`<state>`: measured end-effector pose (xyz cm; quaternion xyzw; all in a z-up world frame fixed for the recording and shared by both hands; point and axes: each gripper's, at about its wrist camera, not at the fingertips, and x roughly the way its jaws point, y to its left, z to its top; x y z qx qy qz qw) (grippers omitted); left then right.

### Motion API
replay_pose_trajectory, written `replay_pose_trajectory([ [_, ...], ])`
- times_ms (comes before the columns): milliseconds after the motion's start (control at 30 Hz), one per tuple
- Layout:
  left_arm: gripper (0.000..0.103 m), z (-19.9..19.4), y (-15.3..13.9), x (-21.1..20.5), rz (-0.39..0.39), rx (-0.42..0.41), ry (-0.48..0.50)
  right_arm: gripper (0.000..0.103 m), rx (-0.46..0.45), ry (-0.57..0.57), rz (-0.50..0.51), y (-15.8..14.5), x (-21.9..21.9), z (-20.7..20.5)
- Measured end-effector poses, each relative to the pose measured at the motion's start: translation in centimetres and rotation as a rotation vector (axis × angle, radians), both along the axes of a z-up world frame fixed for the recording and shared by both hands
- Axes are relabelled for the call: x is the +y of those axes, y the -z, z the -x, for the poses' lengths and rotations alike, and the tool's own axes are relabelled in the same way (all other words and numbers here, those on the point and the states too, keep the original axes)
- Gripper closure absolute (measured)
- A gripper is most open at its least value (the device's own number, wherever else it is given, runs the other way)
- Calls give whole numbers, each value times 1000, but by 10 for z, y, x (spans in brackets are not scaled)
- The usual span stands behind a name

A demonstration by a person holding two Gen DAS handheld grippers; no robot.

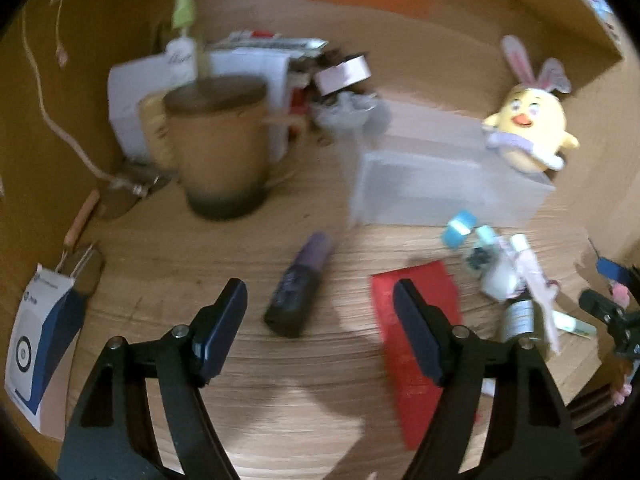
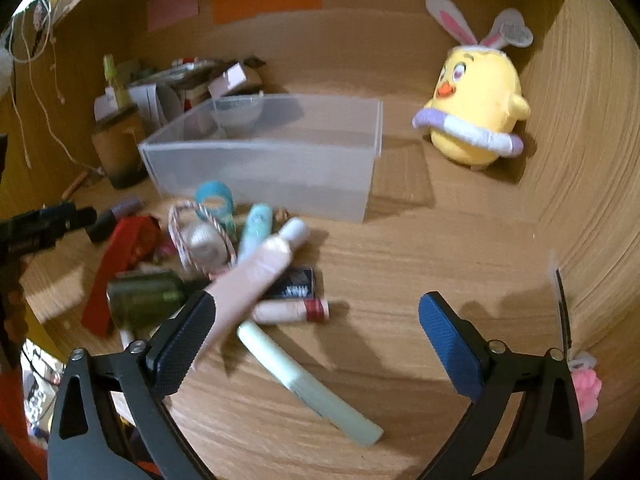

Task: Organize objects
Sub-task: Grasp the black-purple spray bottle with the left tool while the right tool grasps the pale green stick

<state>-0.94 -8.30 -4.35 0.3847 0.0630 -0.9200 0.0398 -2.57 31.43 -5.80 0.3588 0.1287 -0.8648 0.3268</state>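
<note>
A clear plastic bin [image 2: 264, 168] stands on the wooden desk; it also shows in the left wrist view [image 1: 448, 188]. In front of it lies a pile of cosmetics: a pink tube [image 2: 260, 268], a pale green tube [image 2: 312, 384], a lipstick [image 2: 294, 310], a teal tube [image 2: 256, 232], a dark green bottle [image 2: 148, 296] and a red packet [image 2: 120, 260]. My right gripper [image 2: 316, 344] is open and empty just in front of the pile. My left gripper [image 1: 320, 332] is open and empty, near a purple tube [image 1: 300, 284] and the red packet [image 1: 416, 320].
A brown lidded mug [image 1: 220, 144] stands at the back left with white boxes and clutter [image 1: 248, 64] behind it. A yellow chick plush [image 2: 476, 108] sits in the back right corner. A blue-white carton [image 1: 40, 344] lies at the left. Wooden walls enclose the desk.
</note>
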Motion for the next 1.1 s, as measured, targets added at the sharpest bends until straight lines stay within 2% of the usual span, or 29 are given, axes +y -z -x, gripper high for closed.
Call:
replay_pose_trajectory([
  [167,38,18,11,-8,22,-61,-4,16,-44,-29,-30,14,5,0],
  [333,52,35,23,-5,37,-119,26,28,-86,-63,-39,25,5,-2],
  [400,59,40,28,-5,32,-143,29,40,-98,-71,-47,29,4,-2],
  [533,70,41,29,-5,21,-150,29,54,-100,-90,-56,32,2,-4],
  [600,78,40,29,-4,29,-149,27,67,-97,-95,-62,31,1,-4],
  [767,78,35,27,-3,14,-144,21,86,-88,-79,-72,30,8,-6],
  [967,78,22,25,-3,-9,-121,-3,89,-85,-6,-53,28,25,2],
  [1100,78,14,12,1,-21,-84,-8,89,-72,32,-19,21,32,9],
])
